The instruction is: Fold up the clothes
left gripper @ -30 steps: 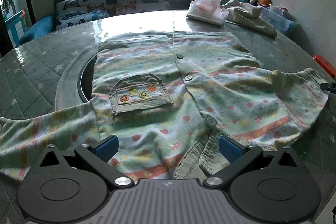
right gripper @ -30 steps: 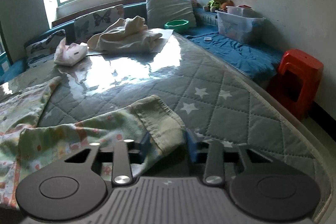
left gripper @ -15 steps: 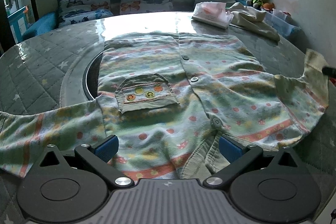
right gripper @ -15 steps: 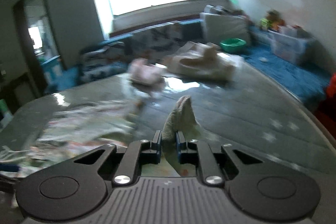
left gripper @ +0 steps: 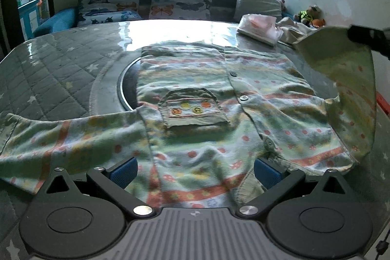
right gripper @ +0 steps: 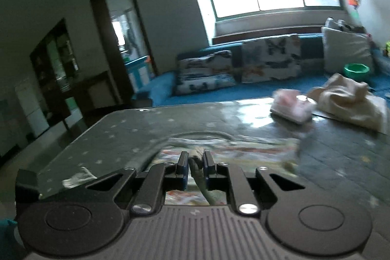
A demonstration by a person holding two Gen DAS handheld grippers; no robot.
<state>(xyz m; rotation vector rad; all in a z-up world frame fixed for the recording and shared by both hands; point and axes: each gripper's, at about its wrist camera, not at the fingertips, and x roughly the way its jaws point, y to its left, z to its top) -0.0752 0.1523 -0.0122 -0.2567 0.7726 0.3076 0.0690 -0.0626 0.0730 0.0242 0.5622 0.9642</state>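
Observation:
A small striped, dotted shirt (left gripper: 207, 99) with a chest pocket lies flat on the quilted table, buttons up. In the left wrist view my left gripper (left gripper: 195, 172) hovers open over the collar end, blue pads wide apart with cloth under them. The shirt's right sleeve (left gripper: 341, 60) is lifted off the table and curls inward, its cuff pinched by my right gripper (left gripper: 365, 37) at the right edge. The right wrist view shows that gripper (right gripper: 196, 160) shut on the sleeve cuff (right gripper: 197, 157), high above the shirt body (right gripper: 219, 148). The left sleeve (left gripper: 61, 135) lies spread out.
A pink folded garment (left gripper: 259, 28) and a cream heap of clothes (right gripper: 351, 101) sit at the table's far right. A round recess (left gripper: 124, 87) shows beside the shirt. Behind are a sofa with butterfly cushions (left gripper: 181, 0), a green bowl (right gripper: 357, 70) and a doorway (right gripper: 121, 40).
My right gripper closed on the right sleeve's cuff, lifted it off the table and swung it up and inward over the shirt. The left gripper shifted slightly and stayed open.

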